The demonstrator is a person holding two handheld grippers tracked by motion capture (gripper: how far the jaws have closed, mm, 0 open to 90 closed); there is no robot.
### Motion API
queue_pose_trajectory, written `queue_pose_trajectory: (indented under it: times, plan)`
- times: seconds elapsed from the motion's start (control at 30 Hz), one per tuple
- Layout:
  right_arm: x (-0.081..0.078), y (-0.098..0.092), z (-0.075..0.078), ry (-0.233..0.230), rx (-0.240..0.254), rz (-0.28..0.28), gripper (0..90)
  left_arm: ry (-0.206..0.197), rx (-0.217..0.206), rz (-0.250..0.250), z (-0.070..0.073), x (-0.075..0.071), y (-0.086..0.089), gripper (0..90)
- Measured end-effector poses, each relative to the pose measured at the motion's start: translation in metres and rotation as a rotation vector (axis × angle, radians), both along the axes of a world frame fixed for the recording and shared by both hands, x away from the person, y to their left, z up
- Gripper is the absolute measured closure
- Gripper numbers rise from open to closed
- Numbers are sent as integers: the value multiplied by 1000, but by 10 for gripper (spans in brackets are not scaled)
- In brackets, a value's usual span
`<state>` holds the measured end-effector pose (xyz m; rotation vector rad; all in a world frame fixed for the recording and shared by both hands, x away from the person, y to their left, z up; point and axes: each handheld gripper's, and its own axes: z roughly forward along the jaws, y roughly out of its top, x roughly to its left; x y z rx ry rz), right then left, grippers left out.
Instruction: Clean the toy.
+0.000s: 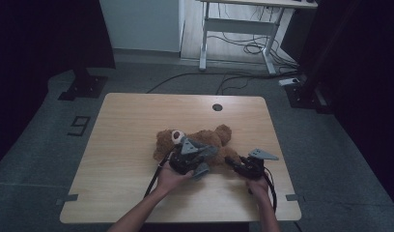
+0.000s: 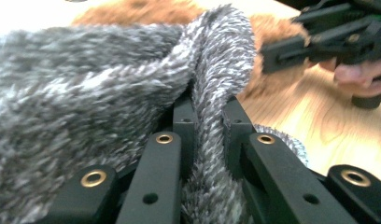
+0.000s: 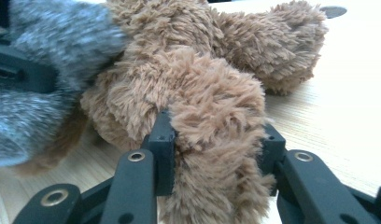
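Observation:
A brown teddy bear point(image 1: 204, 137) lies on the wooden table point(image 1: 127, 145), its pale muzzle toward the left. Draped over its lower body is a grey fuzzy knit cloth point(image 2: 86, 93). My left gripper point(image 2: 209, 109) is shut on a fold of that cloth; in the high view this left gripper point(image 1: 186, 162) sits at the bear's near side with the grey cloth point(image 1: 204, 153) around it. My right gripper point(image 3: 216, 133) is shut on a furry brown limb of the bear point(image 3: 212, 107). Seen from above, the right gripper point(image 1: 236, 163) is at the bear's right end.
A round cable hole point(image 1: 217, 107) sits near the table's far edge. Bare wood stretches to the left and far side of the bear. Beyond the table stand a white desk frame point(image 1: 243, 24), floor cables point(image 1: 233, 77) and two dark stand bases point(image 1: 84, 87).

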<state>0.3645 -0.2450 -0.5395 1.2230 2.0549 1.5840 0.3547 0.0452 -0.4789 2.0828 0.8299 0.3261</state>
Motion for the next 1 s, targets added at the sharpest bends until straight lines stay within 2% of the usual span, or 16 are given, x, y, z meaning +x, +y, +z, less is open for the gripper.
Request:
queue_pose_trajectory:
  times: [0.13, 0.23, 0.33, 0.43, 0.5, 0.57, 0.63, 0.67, 0.73, 0.8, 0.83, 0.93, 0.97, 1.0]
  plan:
    - [0, 1, -1, -4, 4, 3, 603, 11, -22, 39, -2, 0, 23, 795]
    - [0, 1, -1, -4, 6, 3, 603, 18, -38, 60, 0, 1, 34, 793]
    - [0, 1, -1, -6, 6, 3, 602, -6, -65, 68, 10, 4, 36, 791]
    - [1, 1, -2, -5, 7, -1, 602, -32, -79, 70, 24, 11, 28, 788]
    - [1, 1, -2, -4, 8, -2, 602, -49, -80, 65, 37, 20, 15, 788]
    - [1, 1, -2, -4, 8, -3, 602, -51, -71, 56, 44, 28, 2, 788]
    - [1, 1, -2, -6, 6, -3, 601, -32, -54, 49, 44, 37, -12, 788]
    - [1, 0, -2, -9, 4, -1, 601, -12, -32, 50, 40, 42, -20, 788]
    - [1, -1, -2, -9, 2, -1, 600, 0, -12, 59, 32, 46, -24, 789]
    - [1, -1, -2, -6, -1, 1, 599, 12, -37, 72, 28, 47, -17, 790]
    - [1, -1, -2, -5, 1, 5, 599, 6, -34, 81, 28, 45, -13, 790]
    - [1, 0, -2, -8, -4, 7, 599, -56, 40, 140, 26, 38, 6, 791]
    - [1, -1, -2, -5, -2, 5, 598, -56, 43, 147, 25, 37, 12, 791]
    - [1, -1, -2, -2, 0, 7, 597, -36, 14, 148, 24, 35, 22, 792]
